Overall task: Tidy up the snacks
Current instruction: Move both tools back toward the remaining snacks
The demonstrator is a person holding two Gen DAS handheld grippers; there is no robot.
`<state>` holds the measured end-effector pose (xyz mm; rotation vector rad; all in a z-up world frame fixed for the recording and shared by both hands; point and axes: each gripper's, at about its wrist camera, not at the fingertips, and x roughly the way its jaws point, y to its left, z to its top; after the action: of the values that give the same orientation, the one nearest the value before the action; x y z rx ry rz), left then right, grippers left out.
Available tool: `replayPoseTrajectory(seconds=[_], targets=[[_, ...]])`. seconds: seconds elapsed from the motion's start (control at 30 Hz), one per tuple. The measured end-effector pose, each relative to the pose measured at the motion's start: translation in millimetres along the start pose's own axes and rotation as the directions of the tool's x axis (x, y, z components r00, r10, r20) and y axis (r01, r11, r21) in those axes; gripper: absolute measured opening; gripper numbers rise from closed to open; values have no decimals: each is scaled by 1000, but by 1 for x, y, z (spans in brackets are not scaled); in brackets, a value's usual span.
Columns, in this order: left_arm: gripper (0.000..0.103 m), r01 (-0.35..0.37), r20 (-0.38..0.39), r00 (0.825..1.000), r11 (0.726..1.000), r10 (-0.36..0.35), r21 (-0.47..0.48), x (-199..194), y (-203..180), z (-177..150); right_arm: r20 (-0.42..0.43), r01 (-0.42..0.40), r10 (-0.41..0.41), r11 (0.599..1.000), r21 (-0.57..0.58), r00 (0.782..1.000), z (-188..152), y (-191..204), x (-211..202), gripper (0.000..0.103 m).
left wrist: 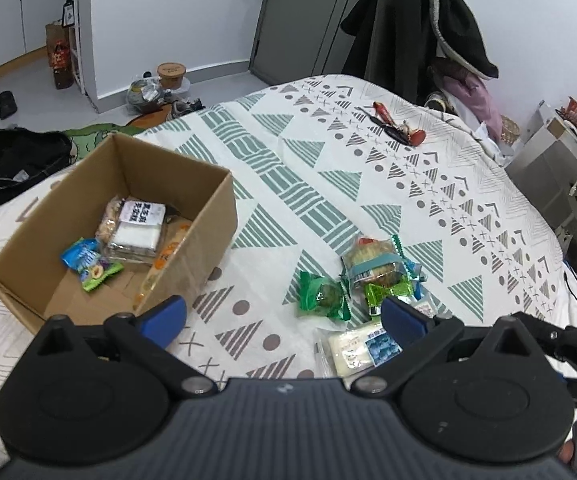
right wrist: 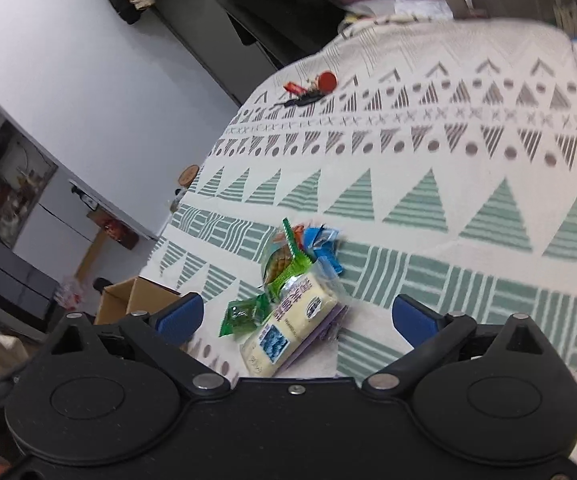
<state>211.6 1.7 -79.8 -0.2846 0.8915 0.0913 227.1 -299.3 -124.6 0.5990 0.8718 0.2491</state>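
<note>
An open cardboard box stands on the patterned bedspread at the left and holds several snack packets. A small pile of snacks lies to its right: a green round packet, a biscuit pack and a white bar packet. My left gripper is open and empty, hovering between box and pile. My right gripper is open, its fingers either side of the white bar packet, above the green packet and the pile.
A red packet and dark keys lie at the far side of the bed. Clothes hang on a rack behind. Bags and a tub sit on the floor. The box corner shows in the right wrist view.
</note>
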Motion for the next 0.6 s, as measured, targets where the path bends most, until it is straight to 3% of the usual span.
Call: replayPoseTrajectory(seconds=[0.13, 0.27, 0.6], targets=[[102, 21, -1, 1000, 1000, -21, -3, 12, -2, 0, -63, -26, 29, 998, 53, 998, -7, -5, 18, 84], [100, 29, -3, 1000, 1000, -29, -6, 26, -3, -1, -93, -16, 23, 997, 78, 995, -13, -3, 36, 78], [78, 77, -46, 996, 997, -78, -29, 62, 2, 1, -140, 3, 18, 989, 145, 990, -23, -2, 71, 71]])
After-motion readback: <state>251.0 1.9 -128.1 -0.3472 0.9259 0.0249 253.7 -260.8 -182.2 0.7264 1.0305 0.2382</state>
